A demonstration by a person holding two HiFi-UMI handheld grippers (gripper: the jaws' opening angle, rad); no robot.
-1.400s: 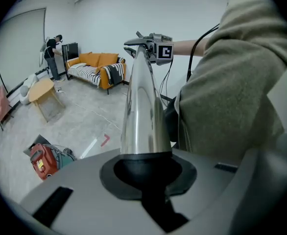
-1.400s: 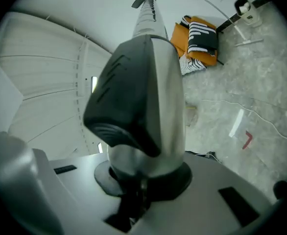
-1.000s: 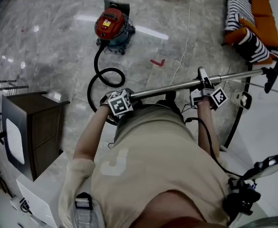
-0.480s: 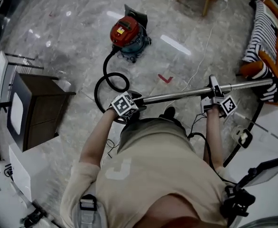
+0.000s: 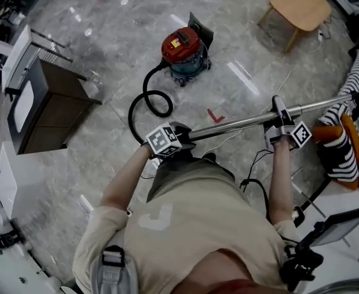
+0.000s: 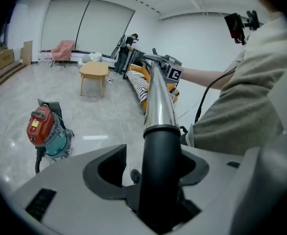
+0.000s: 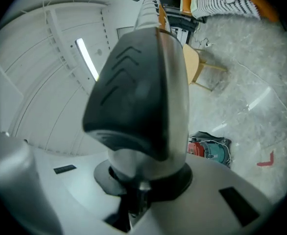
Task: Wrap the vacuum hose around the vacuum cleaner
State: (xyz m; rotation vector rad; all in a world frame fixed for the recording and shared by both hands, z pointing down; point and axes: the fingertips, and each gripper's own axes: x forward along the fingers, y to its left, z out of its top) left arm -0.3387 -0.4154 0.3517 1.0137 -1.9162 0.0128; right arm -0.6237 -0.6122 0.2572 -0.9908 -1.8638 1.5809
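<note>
chrome wand (image 5: pixel 241 122) runs level across the person's front, with one gripper on each end of it. the right gripper (image 5: pixel 280 120) is clamped tight on the bright tube, just where a black moulded clip sits on it; the right gripper view shows the jaws closed against the metal. the left gripper (image 5: pixel 181 135) is at the wand's black cuff (image 6: pixel 159 180). its jaws have just been opening and now stand wide. the cuff lies between them, with a clear gap at the one jaw, so the pads do not press it.

from that cuff the black vacuum hose (image 5: pixel 144 94) curls in one loose loop over the grey marble floor (image 5: pixel 94 60) and joins the vacuum cleaner (image 5: pixel 184 46). the cleaner has a red top over a teal drum and stands well apart from the person. the hose is not wound around it.

the red top carries a yellow label, too small to read. the shirt's back bears a pale shape like a j (image 5: pixel 152 216).

a red mark (image 5: pixel 215 116) lies on the floor between the cleaner and the wand. a dark cabinet (image 5: pixel 51 109) stands to the left and a wooden stool (image 5: pixel 299 6) beyond the cleaner. striped cushions (image 5: pixel 354 94) lie on an orange seat near the wand's far tip.
</note>
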